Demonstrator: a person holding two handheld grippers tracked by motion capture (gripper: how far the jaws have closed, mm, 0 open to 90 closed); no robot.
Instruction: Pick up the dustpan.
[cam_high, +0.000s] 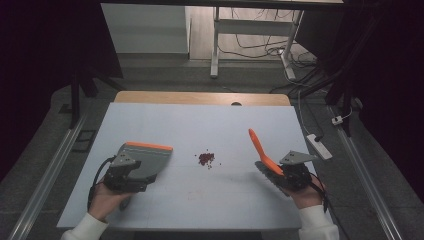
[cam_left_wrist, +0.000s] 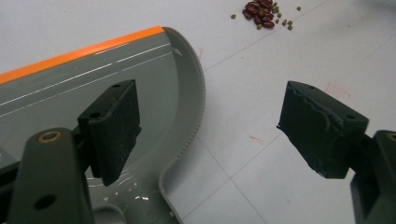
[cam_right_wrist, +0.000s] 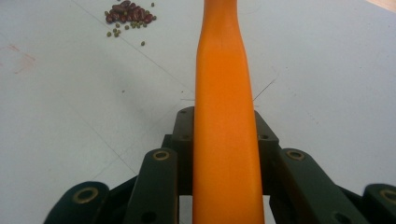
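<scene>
Midway across the table (cam_high: 150, 115), a little nearer the person's edge than the far one, lies a small heap of red beans (cam_high: 205, 158) with a few green ones scattered round it. It sits between the two tools, roughly as far from one as from the other. To its left rests the grey dustpan (cam_high: 145, 159), its orange lip (cam_high: 148, 146) turned toward the far edge and slightly toward the heap. The left gripper (cam_left_wrist: 205, 135) has its jaws spread wide; one jaw sits over the pan's rear, but whether it touches the pan I cannot tell. To the heap's right, the right gripper (cam_right_wrist: 224, 154) is clamped on the orange handle of a brush (cam_high: 260, 148). The handle's long axis slants up toward the far edge, leaning in toward the beans. A sweep leftward would likely drive the heap toward the pan.
</scene>
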